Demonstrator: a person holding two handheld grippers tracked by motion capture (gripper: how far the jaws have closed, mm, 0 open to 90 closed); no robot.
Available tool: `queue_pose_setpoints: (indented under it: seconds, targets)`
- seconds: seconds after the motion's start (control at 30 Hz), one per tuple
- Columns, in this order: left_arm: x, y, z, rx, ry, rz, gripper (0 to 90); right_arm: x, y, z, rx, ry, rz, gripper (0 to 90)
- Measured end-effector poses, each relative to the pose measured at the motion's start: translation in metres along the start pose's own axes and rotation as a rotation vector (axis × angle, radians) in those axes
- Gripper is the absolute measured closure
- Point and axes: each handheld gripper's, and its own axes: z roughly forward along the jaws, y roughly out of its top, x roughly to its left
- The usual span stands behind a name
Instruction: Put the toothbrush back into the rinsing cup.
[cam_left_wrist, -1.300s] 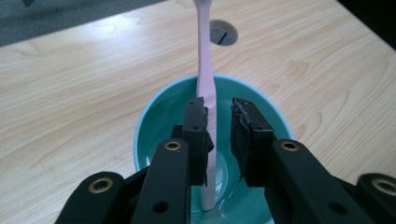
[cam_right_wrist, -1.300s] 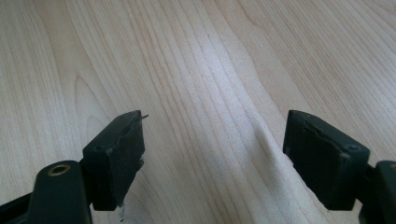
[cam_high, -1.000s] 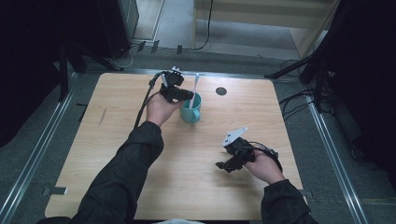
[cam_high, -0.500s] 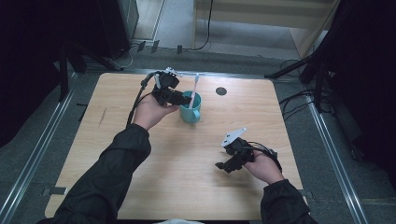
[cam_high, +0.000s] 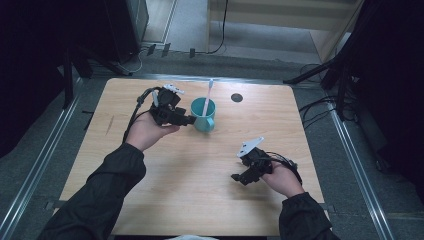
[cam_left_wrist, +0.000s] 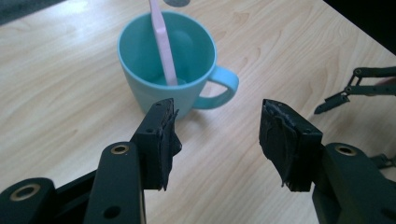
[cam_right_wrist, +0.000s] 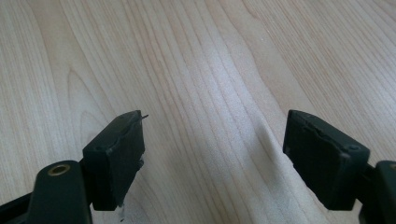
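A teal mug (cam_high: 204, 117) stands at the back middle of the wooden table (cam_high: 200, 200), handle toward the front right. A pink toothbrush (cam_high: 209, 92) leans upright inside it. My left gripper (cam_high: 189, 120) is open just left of the mug, jaws pointing at it with nothing between them. In the left gripper view the mug (cam_left_wrist: 173, 65) and toothbrush (cam_left_wrist: 162, 42) sit a little beyond the jaws of the left gripper (cam_left_wrist: 217, 135). My right gripper (cam_high: 237, 177) is held low near the front right, open and empty. Its jaws (cam_right_wrist: 212, 154) are spread above bare wood.
A dark round hole (cam_high: 237, 97) sits in the tabletop behind and right of the mug. Metal rails (cam_high: 350, 150) run along both sides of the table, and cables (cam_high: 315, 107) lie on the floor at the right. The right gripper's jaws (cam_left_wrist: 350, 88) appear beyond the mug's handle.
My left gripper has drawn back to the left, away from the mug's rim, and now sits beside the mug. The toothbrush stays in the mug. The right gripper has not moved.
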Motion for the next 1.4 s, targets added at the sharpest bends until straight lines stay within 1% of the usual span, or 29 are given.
queue_pose_setpoints:
  seconds: [0.07, 0.17, 0.3, 0.43, 0.5, 0.53, 0.57, 0.6, 0.63, 0.7, 0.8, 0.87, 0.97, 1.13, 1.17, 1.27, 1.3, 1.4]
  targets:
    - [0.0, -0.006, -0.002, -0.01, -0.003, 0.001, 46.1, 0.0, 0.0, 0.0, 0.002, -0.001, -0.001, 20.6]
    - [0.0, -0.017, -0.003, -0.006, -0.01, -0.003, 46.1, 0.0, 0.0, 0.0, 0.001, 0.0, 0.006, 20.6]
    - [-0.001, -0.029, -0.002, 0.014, -0.015, 0.006, 45.7, 0.001, 0.0, 0.0, -0.001, 0.001, 0.006, 20.6]
    - [0.0, -0.04, -0.003, 0.023, -0.022, -0.003, 45.0, 0.003, 0.0, 0.001, -0.003, 0.007, -0.002, 20.6]
    - [0.0, -0.045, -0.004, 0.032, -0.035, -0.012, 44.5, 0.004, -0.001, 0.001, -0.001, 0.007, -0.005, 20.6]
    - [-0.001, -0.047, -0.004, 0.033, -0.054, -0.026, 44.2, 0.004, -0.001, 0.001, -0.001, 0.006, -0.004, 20.6]
    - [-0.001, -0.05, -0.005, 0.027, -0.072, -0.031, 43.8, 0.004, -0.002, 0.0, 0.001, 0.005, 0.0, 20.6]
    - [-0.003, -0.053, -0.005, 0.017, -0.082, -0.032, 43.6, 0.004, -0.002, 0.0, 0.001, 0.005, 0.002, 20.6]
    - [-0.004, -0.057, -0.005, 0.016, -0.088, -0.027, 43.3, 0.004, -0.003, 0.0, -0.003, 0.002, 0.001, 20.6]
    - [-0.007, -0.063, -0.003, 0.028, -0.092, -0.019, 42.9, 0.004, -0.004, -0.001, -0.001, -0.002, 0.009, 20.6]
    - [-0.009, -0.072, -0.001, 0.035, -0.088, -0.01, 42.2, 0.004, -0.006, -0.002, -0.003, -0.004, 0.007, 20.6]
    - [-0.008, -0.077, 0.0, 0.035, -0.085, -0.011, 41.9, 0.005, -0.007, -0.002, 0.0, -0.005, 0.011, 20.5]
    - [-0.008, -0.087, 0.0, 0.015, -0.084, -0.016, 41.6, 0.006, -0.008, -0.002, 0.001, -0.003, 0.003, 20.6]
    - [-0.01, -0.1, 0.002, 0.031, -0.053, 0.015, 41.0, 0.008, -0.008, -0.003, -0.004, -0.009, 0.0, 20.5]
    - [-0.009, -0.102, 0.002, 0.034, -0.054, 0.019, 40.8, 0.008, -0.008, -0.003, -0.004, -0.011, 0.001, 20.5]
    - [-0.004, -0.108, 0.001, 0.052, -0.037, 0.027, 39.9, 0.008, -0.008, -0.003, -0.005, -0.014, 0.002, 20.5]
    - [-0.002, -0.111, -0.001, 0.051, -0.031, 0.024, 40.0, 0.008, -0.008, -0.003, -0.006, -0.014, 0.002, 20.5]
    - [0.007, -0.118, -0.005, 0.047, -0.023, -0.005, 40.4, 0.009, -0.008, -0.003, -0.008, -0.009, -0.005, 20.2]
